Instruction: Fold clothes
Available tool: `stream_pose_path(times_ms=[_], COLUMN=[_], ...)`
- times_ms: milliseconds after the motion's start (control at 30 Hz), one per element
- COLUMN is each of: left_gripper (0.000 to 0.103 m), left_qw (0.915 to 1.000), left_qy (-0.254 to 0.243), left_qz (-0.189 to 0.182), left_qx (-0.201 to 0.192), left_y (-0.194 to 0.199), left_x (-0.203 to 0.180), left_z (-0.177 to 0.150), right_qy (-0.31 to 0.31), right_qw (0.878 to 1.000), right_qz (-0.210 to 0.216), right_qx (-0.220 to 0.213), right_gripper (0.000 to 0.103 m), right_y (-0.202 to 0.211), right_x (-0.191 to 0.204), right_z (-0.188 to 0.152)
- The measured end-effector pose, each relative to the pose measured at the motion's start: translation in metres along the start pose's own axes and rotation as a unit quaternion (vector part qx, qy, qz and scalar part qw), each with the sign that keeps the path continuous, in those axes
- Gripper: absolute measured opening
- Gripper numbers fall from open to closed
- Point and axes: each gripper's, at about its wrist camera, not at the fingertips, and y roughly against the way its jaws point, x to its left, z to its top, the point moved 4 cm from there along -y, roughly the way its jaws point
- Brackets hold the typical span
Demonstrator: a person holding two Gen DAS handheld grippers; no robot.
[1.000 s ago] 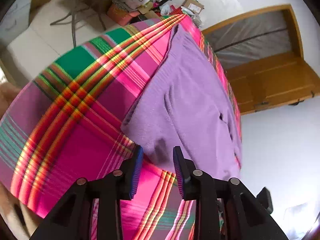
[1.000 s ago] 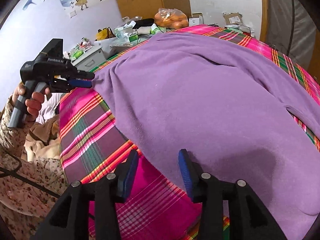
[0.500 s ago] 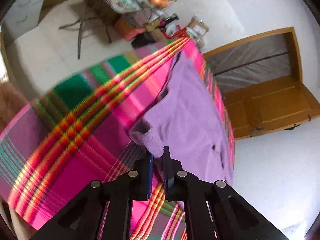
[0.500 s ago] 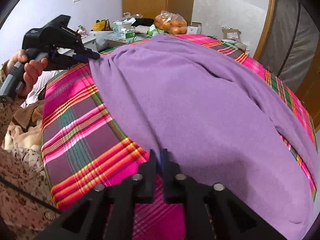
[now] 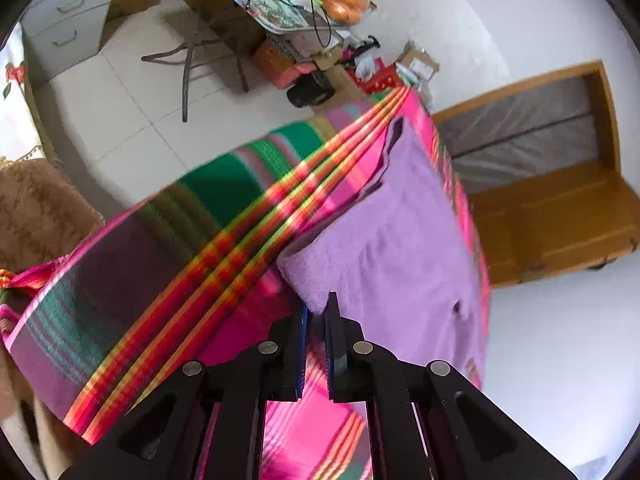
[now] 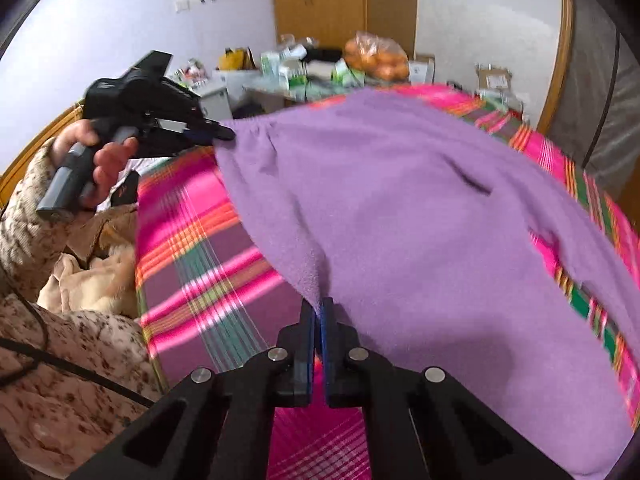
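A purple fleece garment (image 6: 400, 216) lies spread on a bed covered by a pink plaid blanket (image 6: 200, 264). My right gripper (image 6: 318, 308) is shut on the garment's near edge and lifts it slightly. My left gripper (image 5: 316, 312) is shut on another corner of the same garment (image 5: 384, 248), raised off the blanket (image 5: 168, 264). The left gripper also shows in the right wrist view (image 6: 216, 136), at the garment's far left corner, held by a hand.
A cluttered table (image 6: 320, 72) with a bag of oranges (image 6: 376, 60) stands beyond the bed. A wooden wardrobe (image 5: 552, 220) stands to one side. Beige cloth (image 6: 92, 276) lies by the bed's left edge. Tiled floor (image 5: 120, 112) lies beyond the bed.
Both grippers have closed from open onto the purple garment's edge. Both have since lifted their corners off the blanket.
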Motion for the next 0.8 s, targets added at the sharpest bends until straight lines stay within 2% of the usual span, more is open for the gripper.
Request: stream_pose_path(times_ms=[133,200,267,333,400,467,600,700,767,800], left_gripper=[0.007,0.007,0.007,0.007,0.007,0.007,0.006,0.006,0.007,0.008], left_qw=[1.0000,0.9999,0.9999,0.9999,0.9999,0.9998,0.9991,0.9977,0.9963,0.9954], left_qy=[-0.002,-0.004,-0.004,-0.005,-0.005,-0.008,-0.023,-0.052,-0.072,-0.082], left_qz=[0.007,0.012,0.013,0.014,0.015,0.016,0.029,0.028,0.028,0.028], left_qx=[-0.001,0.001,0.002,0.003,0.005,0.003,-0.021,-0.031,-0.038,-0.041], left_y=[0.006,0.009,0.010,0.011,0.013,0.016,0.028,0.028,0.029,0.029], left_x=[0.007,0.009,0.010,0.011,0.013,0.013,0.008,-0.010,-0.022,-0.028], left_z=[0.001,0.001,0.001,0.001,0.001,0.002,0.006,0.007,0.008,0.009], right_qy=[-0.007,-0.020,-0.041,-0.075,-0.119,-0.162,-0.264,-0.338,-0.387,-0.415], right_qw=[1.000,0.999,0.999,0.997,0.993,0.985,0.953,0.914,0.887,0.870], right_qz=[0.009,0.011,0.007,0.004,-0.017,-0.057,-0.141,-0.214,-0.241,-0.257], right_qx=[0.018,0.023,0.020,0.009,-0.004,-0.015,-0.040,-0.061,-0.070,-0.074], right_gripper=[0.003,0.009,0.021,0.022,0.023,0.026,0.029,0.035,0.037,0.038], right_y=[0.002,0.003,0.008,0.019,0.032,0.048,0.085,0.114,0.129,0.137], right_x=[-0.011,-0.019,-0.030,-0.049,-0.077,-0.108,-0.176,-0.221,-0.243,-0.256], right_z=[-0.001,-0.003,-0.007,-0.012,-0.020,-0.031,-0.066,-0.099,-0.121,-0.134])
